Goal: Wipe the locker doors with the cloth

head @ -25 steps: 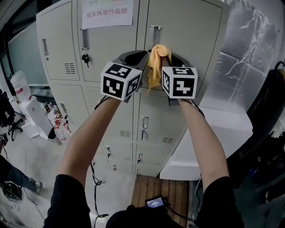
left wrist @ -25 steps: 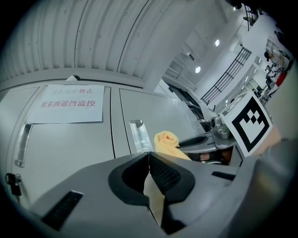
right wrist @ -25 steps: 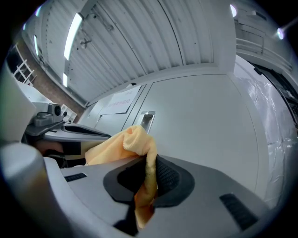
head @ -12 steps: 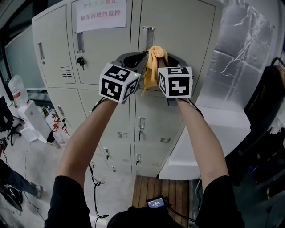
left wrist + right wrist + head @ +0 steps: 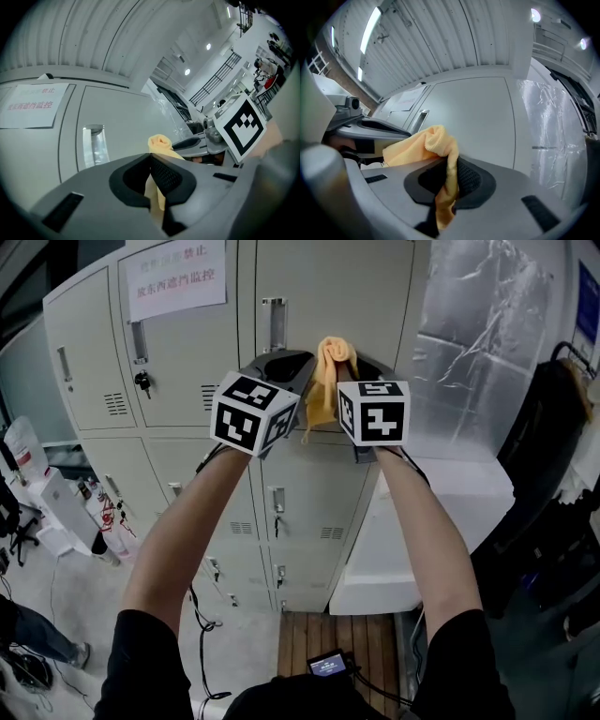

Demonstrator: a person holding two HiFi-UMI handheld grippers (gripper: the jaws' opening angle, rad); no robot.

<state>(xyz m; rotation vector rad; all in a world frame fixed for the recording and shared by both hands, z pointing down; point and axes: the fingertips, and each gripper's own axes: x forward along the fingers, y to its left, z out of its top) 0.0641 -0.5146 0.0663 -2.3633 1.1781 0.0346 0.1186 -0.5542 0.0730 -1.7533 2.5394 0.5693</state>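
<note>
— What's that person doing over by the lockers?
— Holding the cloth [image 5: 330, 367] up in front of the upper locker door [image 5: 328, 287], just right of its handle [image 5: 273, 322]. The left gripper [image 5: 286, 367] is pinching one edge, jaws closed on the yellow fabric. The right gripper [image 5: 356, 367] is clamping the other side the same way, so the cloth is sitting bunched between the two.
— Is it touching the door?
— I'm not managing to tell from here. It's looking close, but it's hanging in a lump.
— So how should they be going about it?
— I'm thinking they should be drawing the grippers slightly apart so the fabric is lying flat, then pressing it on the panel and sweeping in overlapping strokes from the top down. I'd be going round the handle, since a fold could be snagging there, and staying off the paper notice [image 5: 173, 277] on the neighbouring door. Both sides should be pushing evenly, or the cloth may be slipping out of one pair of jaws
</note>
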